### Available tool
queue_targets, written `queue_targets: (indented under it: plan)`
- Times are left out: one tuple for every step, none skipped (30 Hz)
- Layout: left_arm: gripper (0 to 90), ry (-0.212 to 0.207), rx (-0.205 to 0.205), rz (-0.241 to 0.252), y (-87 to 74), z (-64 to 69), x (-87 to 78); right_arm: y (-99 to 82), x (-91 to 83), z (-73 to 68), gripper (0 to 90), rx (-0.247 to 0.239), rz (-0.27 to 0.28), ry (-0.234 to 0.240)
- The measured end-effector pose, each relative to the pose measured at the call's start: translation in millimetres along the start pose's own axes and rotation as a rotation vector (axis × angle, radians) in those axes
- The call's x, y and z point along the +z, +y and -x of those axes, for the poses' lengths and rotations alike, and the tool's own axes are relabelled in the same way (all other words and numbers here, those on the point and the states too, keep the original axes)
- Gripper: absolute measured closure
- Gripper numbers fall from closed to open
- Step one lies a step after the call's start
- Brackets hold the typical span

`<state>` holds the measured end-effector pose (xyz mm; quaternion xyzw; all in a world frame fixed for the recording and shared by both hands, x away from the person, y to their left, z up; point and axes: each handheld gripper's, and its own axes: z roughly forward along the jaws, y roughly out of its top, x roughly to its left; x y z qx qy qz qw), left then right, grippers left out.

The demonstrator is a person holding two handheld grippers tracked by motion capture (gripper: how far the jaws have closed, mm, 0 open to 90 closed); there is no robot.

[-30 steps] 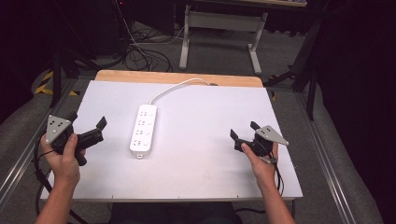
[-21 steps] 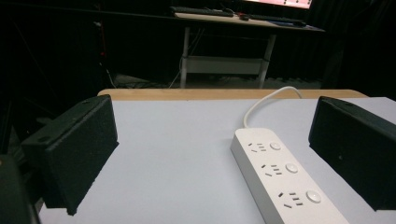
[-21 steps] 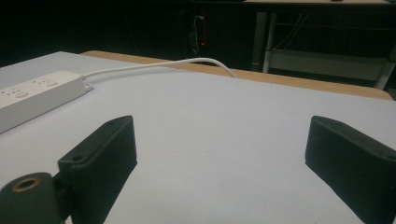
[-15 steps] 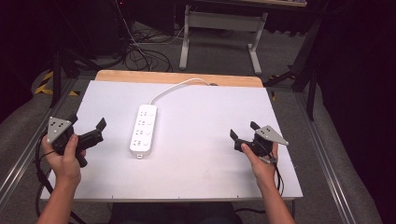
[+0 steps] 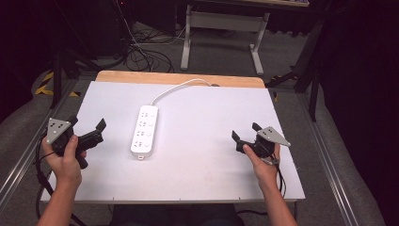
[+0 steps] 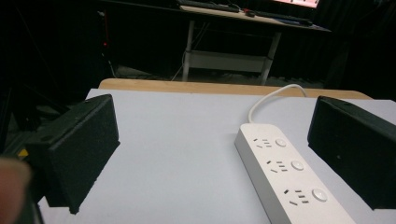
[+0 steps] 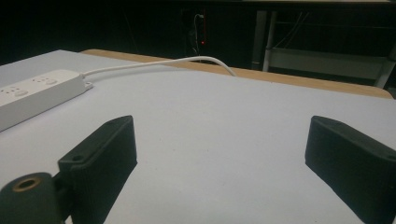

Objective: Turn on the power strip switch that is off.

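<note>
A white power strip (image 5: 145,130) lies lengthwise near the middle of the white table (image 5: 202,108), its white cord (image 5: 176,88) curving off toward the far edge. My left gripper (image 5: 86,128) is held open at the table's left edge, left of the strip. In the left gripper view the strip (image 6: 289,175) lies just ahead between the spread jaws, toward the right one. My right gripper (image 5: 244,132) is open low over the table at the right, with nothing between its jaws. The right gripper view has the strip (image 7: 35,95) far off to its left.
A wooden strip (image 5: 179,78) runs along the table's far edge. Beyond it stand a metal desk frame (image 5: 221,28) and loose black cables (image 5: 136,54) on the floor. Aluminium rails (image 5: 329,155) flank the table on both sides.
</note>
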<state>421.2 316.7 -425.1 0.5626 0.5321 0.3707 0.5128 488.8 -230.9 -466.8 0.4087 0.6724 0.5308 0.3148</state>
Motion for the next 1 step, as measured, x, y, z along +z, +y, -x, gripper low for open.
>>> queue_targets:
  plan:
    - [2.9, 0.0, 0.001, -0.001, -0.1, 0.0, 0.1, 0.0, 0.0, 0.0, 9.3, 0.0, 0.0, 0.0]
